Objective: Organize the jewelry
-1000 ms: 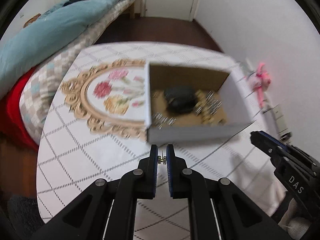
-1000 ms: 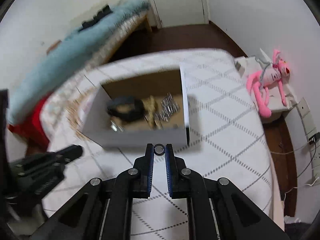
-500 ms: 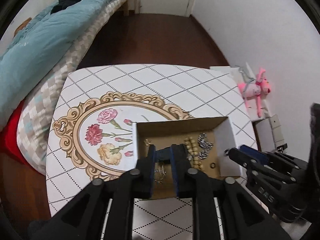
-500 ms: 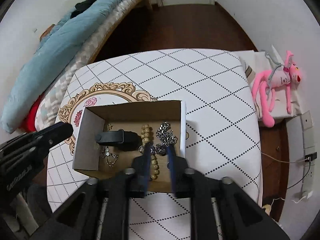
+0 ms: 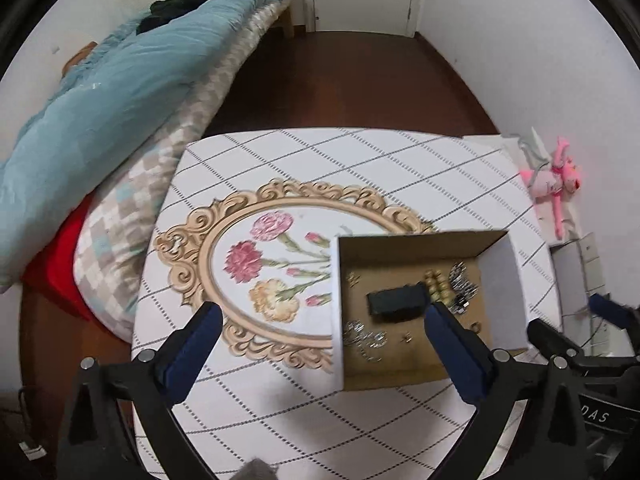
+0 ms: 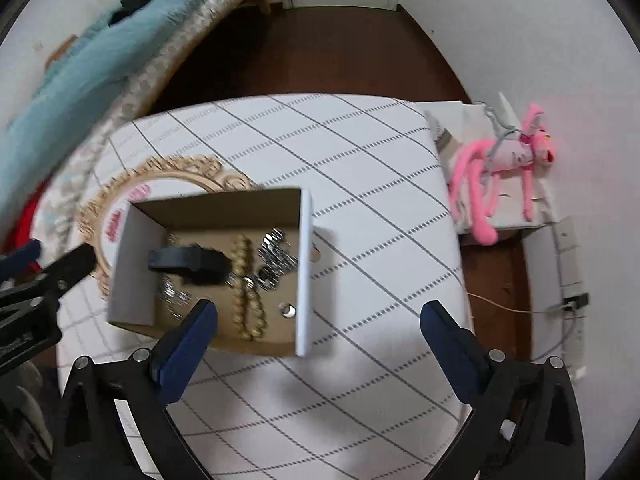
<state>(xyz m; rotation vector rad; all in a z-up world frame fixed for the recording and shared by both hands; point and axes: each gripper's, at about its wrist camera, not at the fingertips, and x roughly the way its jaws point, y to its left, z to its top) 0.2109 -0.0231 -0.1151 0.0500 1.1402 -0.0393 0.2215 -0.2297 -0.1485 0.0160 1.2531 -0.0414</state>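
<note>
An open cardboard box (image 5: pixel 500 280) (image 6: pixel 306 264) with white outer walls stands on the table. Inside lie a black band (image 5: pixel 396 300) (image 6: pixel 188 260), a string of wooden beads (image 5: pixel 436 284) (image 6: pixel 246 280), a silver chain (image 5: pixel 462 280) (image 6: pixel 276 256), a thin silver necklace (image 5: pixel 366 338) (image 6: pixel 172 294), a small earring (image 5: pixel 407 336) and a ring (image 6: pixel 287 311). My left gripper (image 5: pixel 320 324) is wide open and empty, high above the box's left wall. My right gripper (image 6: pixel 318 320) is wide open and empty, above the box's near right corner.
The table (image 5: pixel 320 160) (image 6: pixel 360 200) has a white diamond-pattern cloth with a gold-framed flower print (image 5: pixel 272 264). A bed with a blue quilt (image 5: pixel 120 80) stands to the left. A pink plush toy (image 6: pixel 504 160) lies on a white box to the right. Dark wooden floor lies beyond.
Both grippers were shut on small jewelry pieces low in front of the box. They rose over the box and opened wide; an earring and a ring now lie inside.
</note>
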